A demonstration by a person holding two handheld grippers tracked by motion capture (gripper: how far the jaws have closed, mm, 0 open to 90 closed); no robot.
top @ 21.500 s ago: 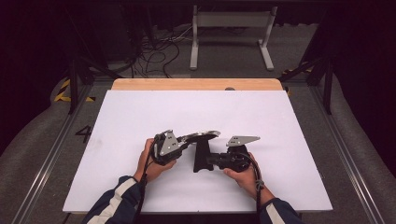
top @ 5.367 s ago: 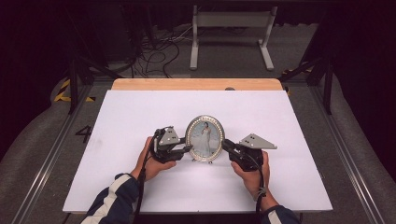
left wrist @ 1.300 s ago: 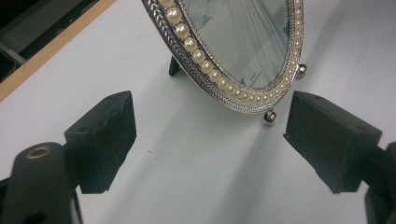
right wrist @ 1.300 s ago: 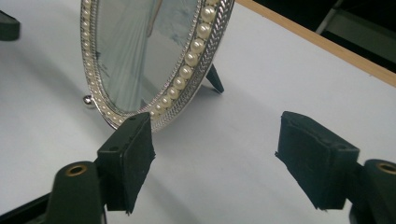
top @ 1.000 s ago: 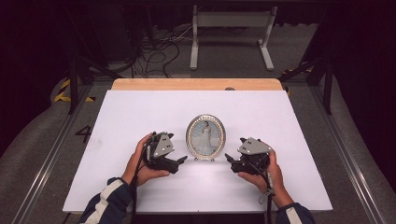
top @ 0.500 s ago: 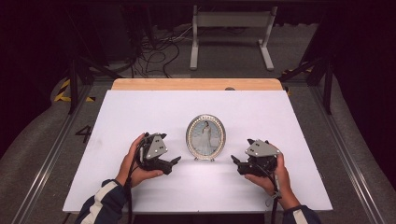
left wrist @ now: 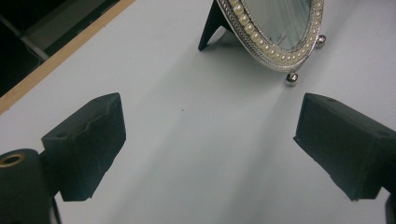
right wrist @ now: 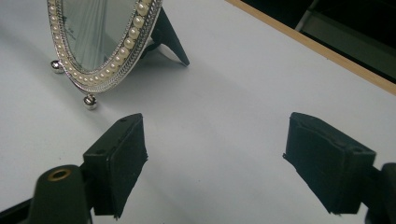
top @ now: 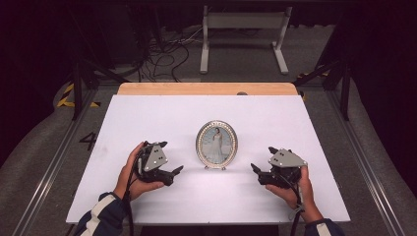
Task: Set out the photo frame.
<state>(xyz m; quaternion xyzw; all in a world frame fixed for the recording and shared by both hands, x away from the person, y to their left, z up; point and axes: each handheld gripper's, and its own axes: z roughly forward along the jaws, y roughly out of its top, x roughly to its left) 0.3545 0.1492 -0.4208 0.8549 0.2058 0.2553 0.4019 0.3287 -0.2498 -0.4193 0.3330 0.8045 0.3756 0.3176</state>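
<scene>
Right gripper (right wrist: 215, 163) with its jaws spread wide over the white table (right wrist: 233, 93)

An oval pearl-rimmed picture frame (right wrist: 100, 42) stands upright ahead of the left jaw, apart from it, on small ball feet with a black back stand. A wooden table edge (right wrist: 317, 46) runs beyond the right jaw.

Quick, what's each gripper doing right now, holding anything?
Left gripper: open, holding nothing, beside the oval picture frame.
Right gripper: open, holding nothing.
</scene>
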